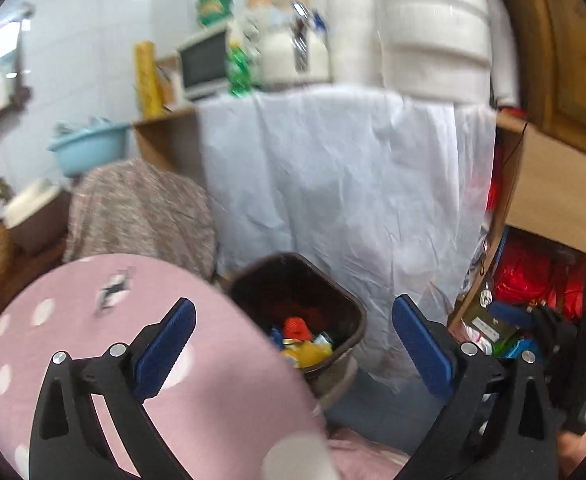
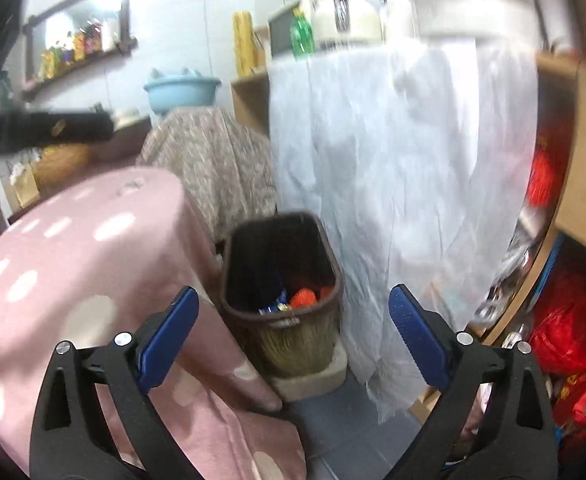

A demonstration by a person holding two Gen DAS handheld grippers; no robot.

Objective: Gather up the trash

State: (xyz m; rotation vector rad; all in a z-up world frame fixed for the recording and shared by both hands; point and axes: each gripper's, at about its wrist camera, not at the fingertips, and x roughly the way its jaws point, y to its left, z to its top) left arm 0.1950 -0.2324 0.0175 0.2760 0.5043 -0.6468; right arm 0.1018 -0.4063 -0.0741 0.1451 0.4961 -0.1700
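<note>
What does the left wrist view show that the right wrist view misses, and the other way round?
Only the left wrist view shows yellow trash in the bin and the right gripper at the right edge. Only the right wrist view shows the wall shelf of jars and the bin's stone base. Both share the brown bin, pink spotted cloth, white sheet and blue basin.

grey tiled floor [image 2: 333,440] carries a pale slab [image 2: 313,380], and the brown bin [image 2: 281,264] stands on that slab, with orange, yellow and blue trash inside. pink dotted cloth [image 2: 93,260] covers the table just left of the bin, one small dark scrap [image 1: 113,288] lying on top. wooden shelf unit [image 1: 165,140] behind is draped with a white sheet [image 1: 333,184]; a green bottle [image 1: 239,68], a small screen [image 1: 203,62] and white tubs [image 1: 433,28] sit on its top.
</note>
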